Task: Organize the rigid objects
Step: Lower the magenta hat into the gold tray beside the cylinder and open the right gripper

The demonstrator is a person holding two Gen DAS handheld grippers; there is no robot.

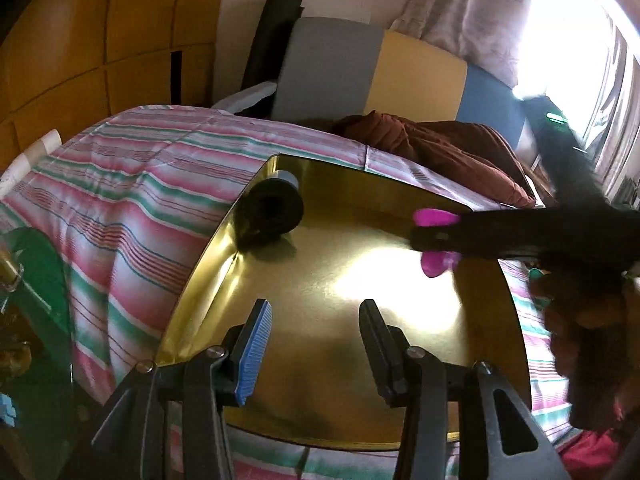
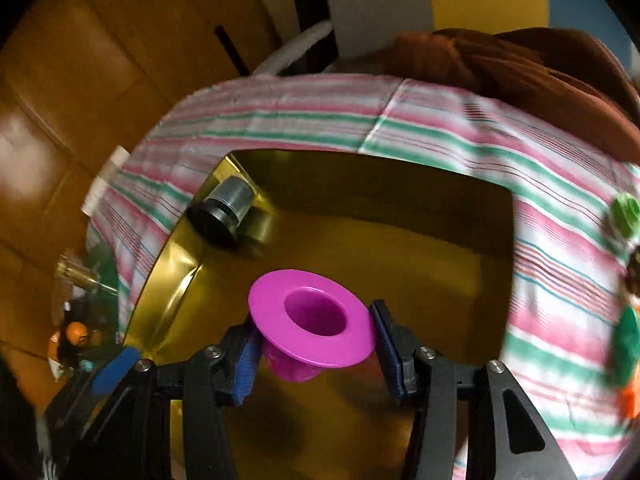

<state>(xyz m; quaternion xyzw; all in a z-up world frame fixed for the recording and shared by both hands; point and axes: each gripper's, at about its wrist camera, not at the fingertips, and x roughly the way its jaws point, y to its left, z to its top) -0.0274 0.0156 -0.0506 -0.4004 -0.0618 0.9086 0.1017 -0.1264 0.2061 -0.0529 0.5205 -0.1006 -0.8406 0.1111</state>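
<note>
**One pink cup on its way to the gold tray**

One pink cup (image 2: 312,322) sits between the blue pads (image 2: 245,364) of the right gripper (image 2: 316,354). It has a wide flat brim and a small round body under it. The pads press on the body just below the brim, so the brim rests on top of them like a hat. It hangs over the middle of the gold tray (image 2: 460,240), a bit toward the near edge, and does not touch the floor of the tray.

The cup looks like hard plastic. I think it is light and stiff and will not bend or break in a soft squeeze. It looks smooth too, so it could slip or tip if the grip is loose. The body under the brim is a good place to hold it, since the brim stops it from sliding down.

The left gripper (image 1: 316,354) hangs over the near edge of the tray (image 1: 224,276). Its fingers stand partly apart with nothing in them.

A black cup (image 2: 224,216) lies on its side in the far left corner of the tray, against the wall. The pink cup is well apart from it.

The tray lies on a striped cloth (image 2: 320,120). Some small green things (image 2: 624,212) lie on the cloth past the right edge of the tray, too blurred to name.
</note>
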